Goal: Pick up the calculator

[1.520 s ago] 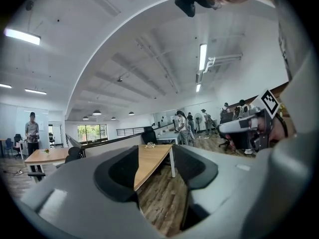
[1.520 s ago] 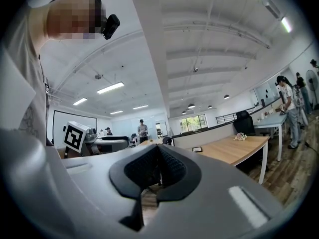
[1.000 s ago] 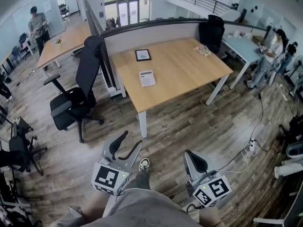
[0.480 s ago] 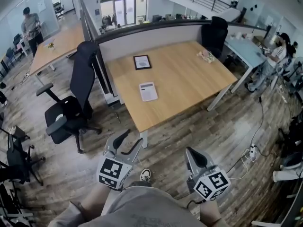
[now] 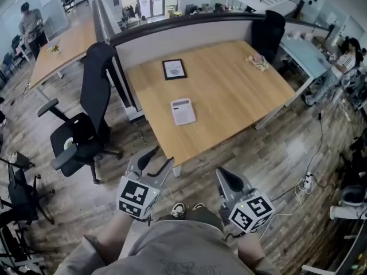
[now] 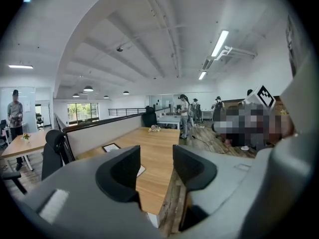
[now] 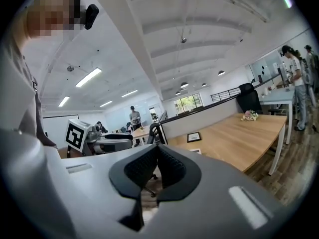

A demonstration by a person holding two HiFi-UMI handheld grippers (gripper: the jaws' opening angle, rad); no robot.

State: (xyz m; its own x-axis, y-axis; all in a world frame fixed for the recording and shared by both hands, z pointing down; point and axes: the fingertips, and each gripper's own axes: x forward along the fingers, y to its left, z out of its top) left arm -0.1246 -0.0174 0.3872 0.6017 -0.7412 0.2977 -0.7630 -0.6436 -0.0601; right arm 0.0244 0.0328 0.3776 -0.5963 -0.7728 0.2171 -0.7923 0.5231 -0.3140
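Observation:
The calculator [image 5: 183, 111] is a pale flat slab lying on the wooden table [image 5: 229, 96], near its front left corner. Both grippers are held low in front of the person, short of the table edge and well away from the calculator. My left gripper [image 5: 159, 158] is open with nothing between its jaws; in the left gripper view its jaws [image 6: 155, 166] stand apart, and the calculator [image 6: 141, 170] peeks out beside the left one. My right gripper [image 5: 222, 176] is shut and empty. The right gripper view shows its jaws [image 7: 155, 171] pressed together, the calculator [image 7: 195, 151] small beyond them.
A framed picture [image 5: 174, 69] lies on the table behind the calculator, and a small bunch of flowers [image 5: 257, 61] at the far right. A black office chair [image 5: 86, 125] stands left of the table by a partition [image 5: 172, 39]. Cables and a power strip [image 5: 304, 179] lie on the floor at right.
The person has stepped forward, so the table and calculator are nearer and lower in the head view. Both grippers kept their poses, the left open and the right shut.

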